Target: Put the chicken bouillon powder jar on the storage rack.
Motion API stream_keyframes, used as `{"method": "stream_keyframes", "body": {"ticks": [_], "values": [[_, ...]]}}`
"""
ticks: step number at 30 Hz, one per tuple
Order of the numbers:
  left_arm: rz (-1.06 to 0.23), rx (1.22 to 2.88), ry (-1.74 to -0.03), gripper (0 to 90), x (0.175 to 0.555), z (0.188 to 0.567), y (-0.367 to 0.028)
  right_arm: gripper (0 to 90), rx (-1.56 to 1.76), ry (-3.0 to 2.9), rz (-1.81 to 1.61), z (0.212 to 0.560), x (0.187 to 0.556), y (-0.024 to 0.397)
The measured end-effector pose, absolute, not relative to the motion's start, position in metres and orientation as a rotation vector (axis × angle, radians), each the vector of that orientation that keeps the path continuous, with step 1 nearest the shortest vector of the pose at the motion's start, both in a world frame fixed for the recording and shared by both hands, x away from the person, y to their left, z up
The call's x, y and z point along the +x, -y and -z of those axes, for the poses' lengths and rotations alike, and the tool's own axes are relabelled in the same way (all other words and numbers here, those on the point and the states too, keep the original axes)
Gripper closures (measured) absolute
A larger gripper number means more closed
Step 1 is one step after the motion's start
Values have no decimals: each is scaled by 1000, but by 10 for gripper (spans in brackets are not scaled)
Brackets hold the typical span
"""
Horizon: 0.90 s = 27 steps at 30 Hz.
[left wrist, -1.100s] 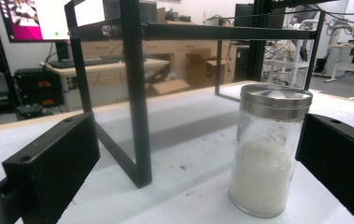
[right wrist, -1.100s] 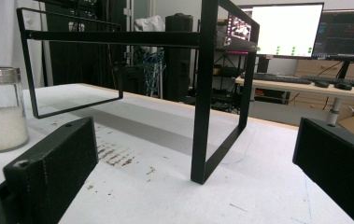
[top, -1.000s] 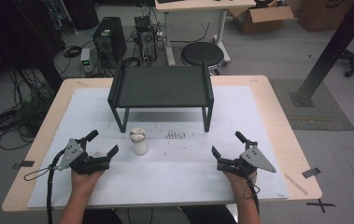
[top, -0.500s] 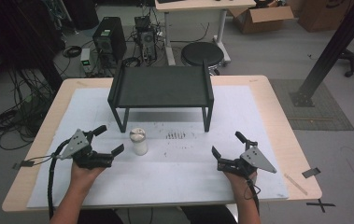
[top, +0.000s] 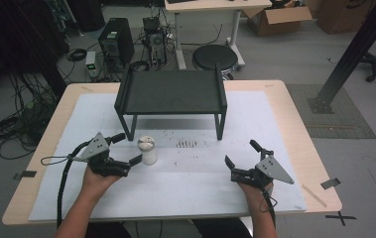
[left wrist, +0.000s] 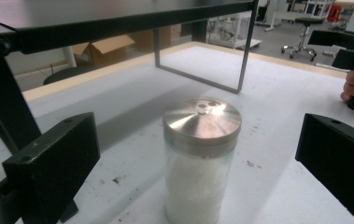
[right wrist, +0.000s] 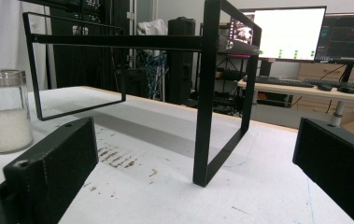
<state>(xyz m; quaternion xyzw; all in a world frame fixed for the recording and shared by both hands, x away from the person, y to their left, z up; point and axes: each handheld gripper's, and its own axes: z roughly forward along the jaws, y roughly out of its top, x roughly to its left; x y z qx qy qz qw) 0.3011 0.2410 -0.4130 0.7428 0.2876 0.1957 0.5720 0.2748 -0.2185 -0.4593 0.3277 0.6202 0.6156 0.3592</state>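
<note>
A glass shaker with a metal lid and white grains stands on the white mat, in front of the left leg of a black raised shelf. My left gripper is open just left of the shaker. In the left gripper view the shaker stands between the two jaws, untouched. My right gripper is open and holds nothing, low over the mat at the front right. In the right gripper view the shaker is far left and the shelf's leg rises straight ahead.
The white mat covers most of the wooden table. Dark specks mark the mat between the grippers. Beyond the table's far edge are a stool, a computer tower and floor cables.
My left gripper has moved forward and right until its open jaws flank the shaker. The right gripper and the shaker have stayed where they were.
</note>
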Motion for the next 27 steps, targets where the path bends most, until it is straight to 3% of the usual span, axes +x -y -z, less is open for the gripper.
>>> {"method": "stream_keyframes", "body": {"ticks": [27], "values": [[-407,1927,-738,9,325,423,-209,0,847,-1600,-1598,459,275,219]]}}
